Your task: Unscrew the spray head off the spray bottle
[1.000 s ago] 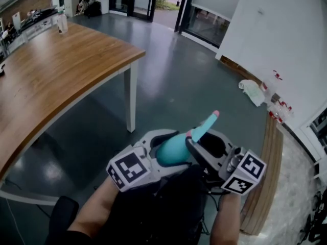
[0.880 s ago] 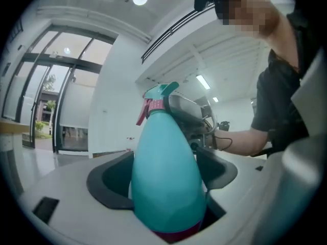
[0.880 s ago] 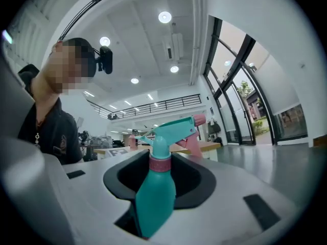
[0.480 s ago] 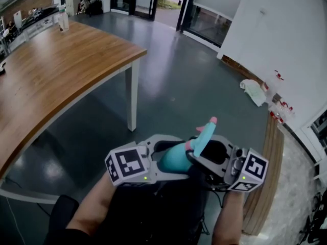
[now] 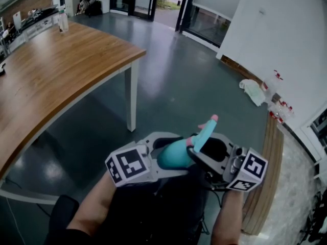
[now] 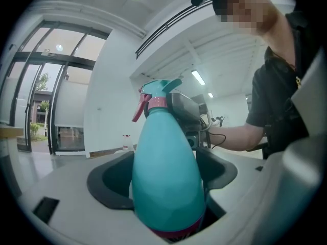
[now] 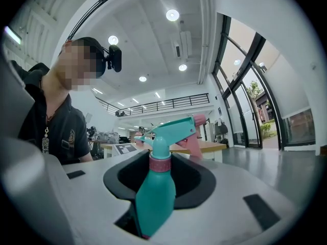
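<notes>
A teal spray bottle (image 5: 173, 154) with a pink collar is held in the air close to my body, and its teal spray head (image 5: 204, 131) with a pink nozzle points up and away. My left gripper (image 5: 166, 156) is shut on the bottle's fat lower body (image 6: 166, 177). My right gripper (image 5: 196, 154) comes in from the right, and the bottle (image 7: 153, 193) sits between its jaws up to just under the collar (image 7: 160, 163). The spray head (image 7: 173, 129) stands free beyond the jaws. It is seated on the bottle.
A long wooden table (image 5: 56, 65) with a white leg (image 5: 131, 101) stands to the left on the grey floor. A white cloth (image 5: 253, 92) and small bottles (image 5: 278, 111) lie by the right wall. A wooden ledge (image 5: 265, 172) runs along the right.
The two grippers and the bottle have shifted only slightly. The left gripper's marker cube has turned a little. Both grips look the same.
</notes>
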`<state>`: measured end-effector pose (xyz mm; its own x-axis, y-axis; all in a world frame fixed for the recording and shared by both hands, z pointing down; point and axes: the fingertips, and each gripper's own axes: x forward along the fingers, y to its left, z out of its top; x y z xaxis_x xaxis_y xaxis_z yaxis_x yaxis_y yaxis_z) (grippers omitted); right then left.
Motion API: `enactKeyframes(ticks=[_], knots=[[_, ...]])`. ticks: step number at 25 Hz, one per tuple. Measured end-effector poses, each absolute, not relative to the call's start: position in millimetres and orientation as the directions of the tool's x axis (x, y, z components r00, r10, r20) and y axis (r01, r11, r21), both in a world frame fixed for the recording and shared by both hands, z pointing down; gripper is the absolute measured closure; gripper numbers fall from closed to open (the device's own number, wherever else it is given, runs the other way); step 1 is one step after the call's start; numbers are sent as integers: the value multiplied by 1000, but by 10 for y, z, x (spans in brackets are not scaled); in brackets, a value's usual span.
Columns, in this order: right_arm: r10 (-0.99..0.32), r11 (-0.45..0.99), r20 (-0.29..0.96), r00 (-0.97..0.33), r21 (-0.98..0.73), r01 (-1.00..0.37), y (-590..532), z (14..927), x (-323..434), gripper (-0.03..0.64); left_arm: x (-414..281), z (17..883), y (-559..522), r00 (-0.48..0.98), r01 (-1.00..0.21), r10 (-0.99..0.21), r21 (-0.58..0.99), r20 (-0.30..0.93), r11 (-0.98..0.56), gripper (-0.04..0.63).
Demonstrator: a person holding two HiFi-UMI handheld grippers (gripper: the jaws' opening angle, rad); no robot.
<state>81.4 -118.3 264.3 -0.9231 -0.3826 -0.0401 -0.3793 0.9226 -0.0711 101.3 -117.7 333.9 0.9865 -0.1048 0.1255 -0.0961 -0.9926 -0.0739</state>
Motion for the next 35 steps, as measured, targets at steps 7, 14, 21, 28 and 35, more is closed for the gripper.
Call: enactKeyframes(ticks=[7, 14, 21, 28, 35], knots=[[-367, 930, -48, -929, -51, -365, -1120, 2611, 801, 479, 1014, 3305, -1116, 992, -69, -75, -62, 105, -996, 202], [-251, 968, -96, -963, -45, -248, -950, 2505, 806, 479, 993, 3205, -916, 997, 70, 69, -27, 35, -997, 202], [-399, 917, -87, -913, -49, -396, -1166, 2533, 785, 469, 994, 3224, -1146, 997, -55, -57, -34, 49, -998, 202], [-604, 796, -89, -792, -111, -594, -1374, 2598, 845, 430, 984, 3183, -1393, 963, -266, -267, -52, 25, -963, 202], [-687, 725, -129, -715, -183, -664, -1373, 2543, 893, 430, 973, 3216, -1527, 914, -401, -405, -97, 30, -911, 202]])
